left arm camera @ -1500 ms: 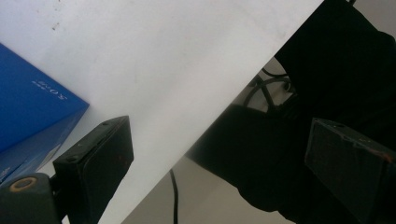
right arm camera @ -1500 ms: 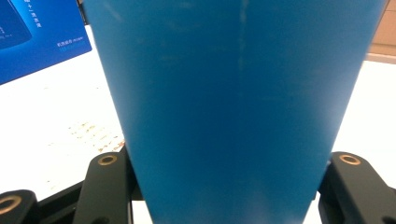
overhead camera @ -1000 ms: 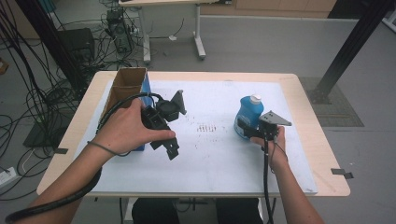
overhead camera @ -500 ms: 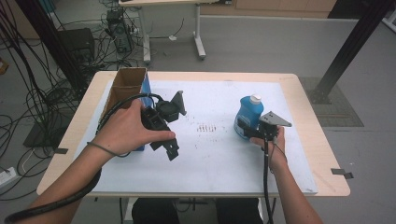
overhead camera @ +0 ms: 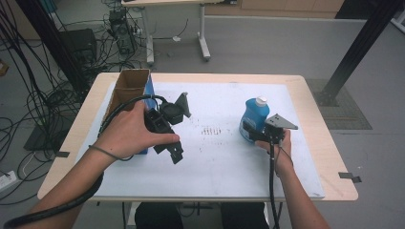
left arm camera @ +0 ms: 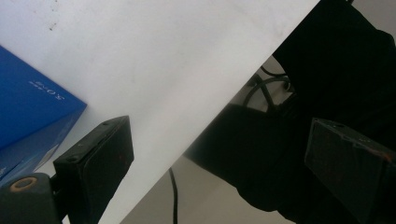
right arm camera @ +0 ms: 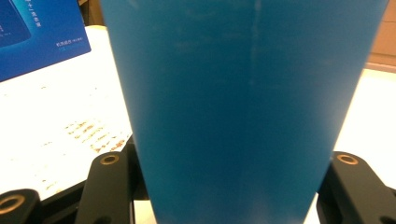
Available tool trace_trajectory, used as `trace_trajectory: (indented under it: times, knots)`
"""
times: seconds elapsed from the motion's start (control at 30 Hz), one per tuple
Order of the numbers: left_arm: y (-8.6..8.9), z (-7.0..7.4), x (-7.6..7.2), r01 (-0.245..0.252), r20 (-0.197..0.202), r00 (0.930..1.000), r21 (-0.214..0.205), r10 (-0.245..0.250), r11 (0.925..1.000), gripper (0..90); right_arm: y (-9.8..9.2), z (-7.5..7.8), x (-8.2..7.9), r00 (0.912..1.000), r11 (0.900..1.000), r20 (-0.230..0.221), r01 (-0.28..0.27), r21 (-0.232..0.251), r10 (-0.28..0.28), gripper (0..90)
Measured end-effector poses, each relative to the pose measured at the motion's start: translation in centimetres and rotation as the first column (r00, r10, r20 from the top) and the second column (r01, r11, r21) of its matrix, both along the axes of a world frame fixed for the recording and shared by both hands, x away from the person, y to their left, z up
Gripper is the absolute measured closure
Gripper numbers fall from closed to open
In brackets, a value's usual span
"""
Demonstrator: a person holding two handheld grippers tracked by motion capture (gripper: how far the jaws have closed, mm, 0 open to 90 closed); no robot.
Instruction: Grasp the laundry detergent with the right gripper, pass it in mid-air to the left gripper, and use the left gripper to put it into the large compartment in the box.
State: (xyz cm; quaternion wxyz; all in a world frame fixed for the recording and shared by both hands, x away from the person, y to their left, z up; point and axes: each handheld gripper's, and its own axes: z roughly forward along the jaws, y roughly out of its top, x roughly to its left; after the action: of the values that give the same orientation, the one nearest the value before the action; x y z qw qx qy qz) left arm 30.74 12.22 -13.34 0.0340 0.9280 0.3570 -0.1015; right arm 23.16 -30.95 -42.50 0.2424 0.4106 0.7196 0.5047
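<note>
A blue bottle [overhead camera: 254, 117] with a white cap stands upright on the white mat at the right of the table. My right gripper [overhead camera: 250, 134] is shut on its lower body from the near side. In the right gripper view the bottle [right arm camera: 243, 102] sits between the two jaws, which press on its sides. Above the mat's left part a hand holds my left gripper [overhead camera: 175, 150] with its jaws pointing back toward the table's near edge. Those jaws stand wide apart, and my left gripper [left arm camera: 224, 156] has nothing between them. Just left of that hand stands a blue box [overhead camera: 130, 88] with an open cardboard top.
The white mat [overhead camera: 224, 162] covers most of the wooden table [overhead camera: 329, 157]. Small brown marks [overhead camera: 210, 130] dot the mat's middle. Cables and equipment [overhead camera: 43, 95] lie on the floor at the left, a second table's legs stand behind, and a black post [overhead camera: 356, 52] rises at the right.
</note>
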Motion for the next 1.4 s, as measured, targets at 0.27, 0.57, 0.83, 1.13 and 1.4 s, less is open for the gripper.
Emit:
trace_trajectory:
  times: [0.27, 0.57, 0.83, 1.13, 1.4]
  knots:
    - [-0.16, -0.06, 0.03, 0.004, -0.001, 1.0000, 0.000, -0.004, 1.0000, 8.3, -0.02, 0.17, 0.10, 1.0000, 1.0000, -0.007, -0.003, -0.003, 0.003, 42.6]
    - [-0.14, -0.06, 0.07, 0.003, 0.000, 1.0000, -0.002, -0.003, 1.0000, 8.5, 0.01, 0.20, 0.10, 1.0000, 1.0000, -0.010, 0.000, -0.001, 0.000, 42.6]
    - [-0.17, -0.10, 0.04, 0.004, -0.001, 1.0000, -0.001, -0.004, 1.0000, 8.5, 0.02, 0.31, 0.15, 0.9999, 1.0000, -0.014, 0.000, -0.003, 0.000, 42.5]
    - [0.04, 0.03, -0.07, 0.001, 0.004, 1.0000, -0.006, 0.000, 1.0000, 8.5, 0.05, 0.29, 0.13, 0.9999, 1.0000, -0.012, 0.001, -0.004, -0.001, 42.5]
    - [0.09, 0.09, -0.05, 0.002, 0.007, 1.0000, -0.006, -0.002, 1.0000, 8.4, 0.09, 0.29, 0.10, 0.9999, 1.0000, -0.012, 0.003, -0.003, -0.003, 42.6]
